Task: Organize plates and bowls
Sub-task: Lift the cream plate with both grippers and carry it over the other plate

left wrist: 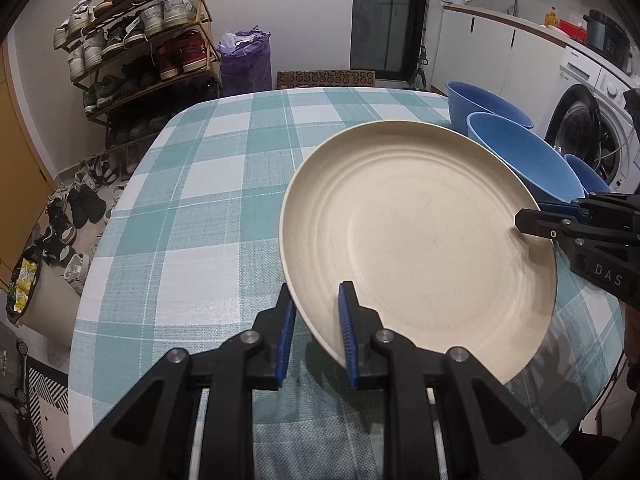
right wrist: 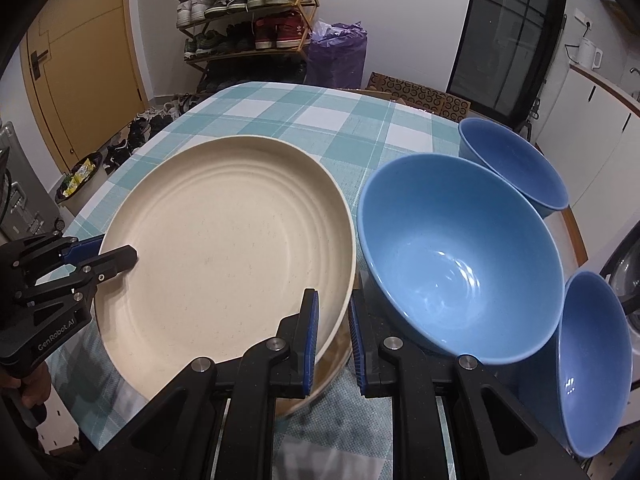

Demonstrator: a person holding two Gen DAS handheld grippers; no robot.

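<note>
A large cream plate (left wrist: 420,240) (right wrist: 228,252) lies on the checked tablecloth. My left gripper (left wrist: 318,312) straddles its near-left rim, one finger inside and one outside, with a gap still showing. My right gripper (right wrist: 334,316) straddles the opposite rim the same way; it also shows in the left wrist view (left wrist: 536,220). The left gripper shows in the right wrist view (right wrist: 116,256). Three blue bowls stand beside the plate: a large one (right wrist: 460,256) (left wrist: 524,160), a far one (right wrist: 516,164) (left wrist: 480,100), and a near-right one (right wrist: 592,364) (left wrist: 584,172).
The table (left wrist: 200,200) with the teal check cloth has bare cloth to the left of the plate. A shoe rack (left wrist: 136,40) and a purple bag (left wrist: 244,60) stand beyond it. A washing machine (left wrist: 592,132) and a counter are at the right.
</note>
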